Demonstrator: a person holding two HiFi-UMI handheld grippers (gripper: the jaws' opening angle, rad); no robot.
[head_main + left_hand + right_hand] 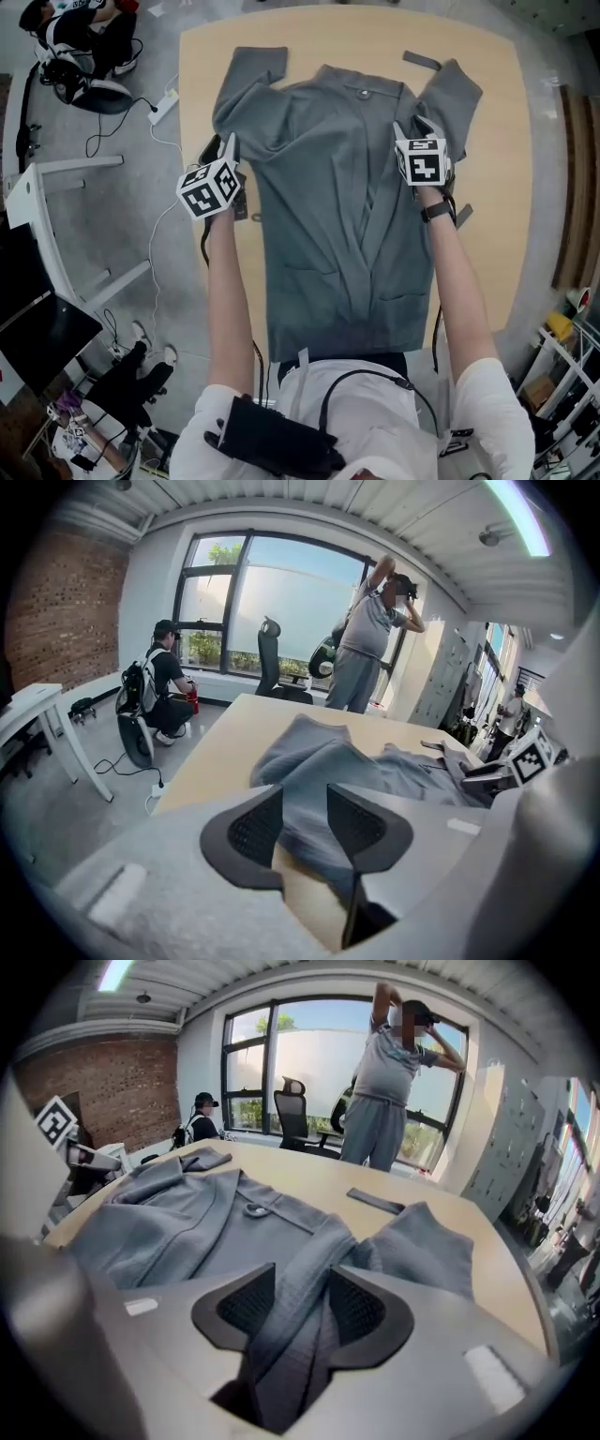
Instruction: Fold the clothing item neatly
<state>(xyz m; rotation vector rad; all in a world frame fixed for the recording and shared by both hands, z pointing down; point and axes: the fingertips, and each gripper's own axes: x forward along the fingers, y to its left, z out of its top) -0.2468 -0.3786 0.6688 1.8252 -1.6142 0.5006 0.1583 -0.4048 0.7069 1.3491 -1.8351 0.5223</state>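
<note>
A grey robe-like garment (328,206) lies spread front-up on the light wooden table (487,112), both sleeves bent near the far edge. My left gripper (225,145) is at the garment's left side below the left sleeve (246,84). In the left gripper view the left gripper (305,827) stands open, with grey cloth (319,771) in the gap and beyond it. My right gripper (412,127) is at the right shoulder by the right sleeve (455,89). In the right gripper view the right gripper (300,1307) is open around a raised fold of the lapel (291,1335).
A loose grey belt strip (422,61) lies at the table's far right. On the floor to the left are cables and a power strip (164,105) and a white desk (47,206). A standing person (366,639), a crouched person (164,686) and an office chair (272,667) are beyond the table.
</note>
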